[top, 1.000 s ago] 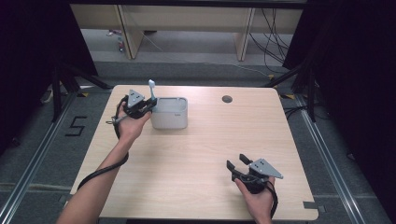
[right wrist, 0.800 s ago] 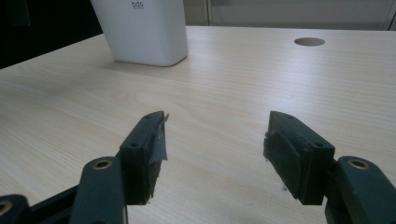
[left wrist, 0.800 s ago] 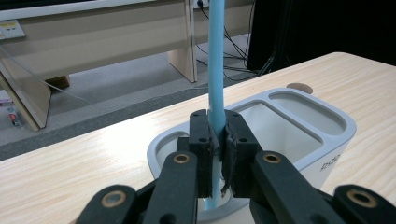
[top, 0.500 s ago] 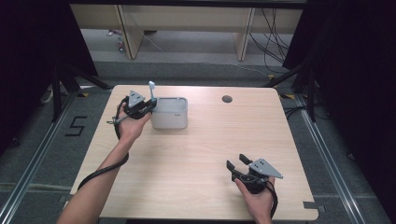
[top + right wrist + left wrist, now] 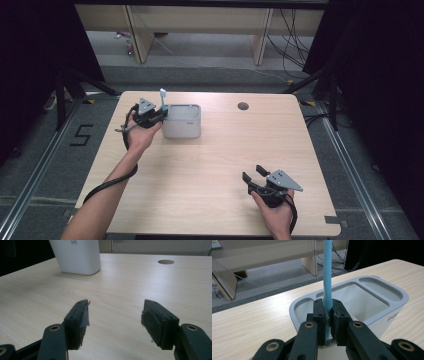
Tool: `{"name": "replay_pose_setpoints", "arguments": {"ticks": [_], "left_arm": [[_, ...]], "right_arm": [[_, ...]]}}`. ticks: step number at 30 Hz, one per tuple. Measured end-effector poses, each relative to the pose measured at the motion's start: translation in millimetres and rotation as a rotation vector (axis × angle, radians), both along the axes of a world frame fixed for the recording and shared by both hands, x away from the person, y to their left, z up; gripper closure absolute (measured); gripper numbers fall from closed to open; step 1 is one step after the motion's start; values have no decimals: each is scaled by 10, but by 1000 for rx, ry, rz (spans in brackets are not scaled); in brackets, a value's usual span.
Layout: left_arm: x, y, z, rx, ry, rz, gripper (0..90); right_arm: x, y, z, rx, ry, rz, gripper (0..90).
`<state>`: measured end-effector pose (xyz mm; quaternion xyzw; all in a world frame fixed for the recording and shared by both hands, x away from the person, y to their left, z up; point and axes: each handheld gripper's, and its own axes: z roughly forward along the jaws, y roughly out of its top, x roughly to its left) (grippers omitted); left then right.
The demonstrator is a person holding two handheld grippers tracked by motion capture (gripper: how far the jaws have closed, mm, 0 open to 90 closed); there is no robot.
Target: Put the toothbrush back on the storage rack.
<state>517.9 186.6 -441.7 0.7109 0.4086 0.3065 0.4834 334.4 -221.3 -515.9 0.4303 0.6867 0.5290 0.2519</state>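
A light blue stick with a whitish head [image 5: 163, 99] stands upright at the left edge of a white compartmented holder [image 5: 182, 130] at the table's back left. My left gripper [image 5: 159, 116] is shut on the stick's lower part. In the left gripper view the blue stick [image 5: 327, 277] rises from between the closed pads [image 5: 338, 315], just in front of the holder's rim [image 5: 404, 293]. My right gripper [image 5: 253, 173] rests near the front right of the table, open with nothing between its jaws [image 5: 115, 312]; the holder [image 5: 77, 257] stands far ahead of it.
A round cable hole [image 5: 243, 106] sits in the wooden table [image 5: 220, 160] near its back edge, also seen as the hole [image 5: 166, 262] in the right gripper view. Wooden furniture legs and cables stand on the floor behind the table. Dark curtains flank both sides.
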Motion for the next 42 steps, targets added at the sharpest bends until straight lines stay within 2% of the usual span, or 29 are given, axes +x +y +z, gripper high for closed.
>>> {"name": "replay_pose_setpoints", "arguments": {"ticks": [12,16,18,24,25,28,36,40,41,42], "left_arm": [[19,24,0,4,16,-3,811],[4,25,3,-9,22,9,786],[-5,35,3,-7,19,11,749],[-94,72,14,-55,19,57,566],[-111,83,19,-63,23,66,535],[-154,120,29,-75,26,80,469],[-323,215,16,-119,32,119,343],[-423,267,-20,-129,40,122,326],[-445,285,-27,-127,38,117,325],[-470,296,-38,-133,38,118,325]], "right_arm": [[0,1,0,0,1,1,386],[-5,6,2,2,9,-1,386],[-3,7,-1,9,7,3,385],[2,1,-1,1,-1,7,384],[-8,10,2,7,16,-1,384],[-3,10,-1,13,12,6,383],[1,-1,0,0,1,3,382],[1,3,0,1,4,2,382],[-17,22,2,25,27,-1,382],[-4,11,-1,16,18,5,382]]}}
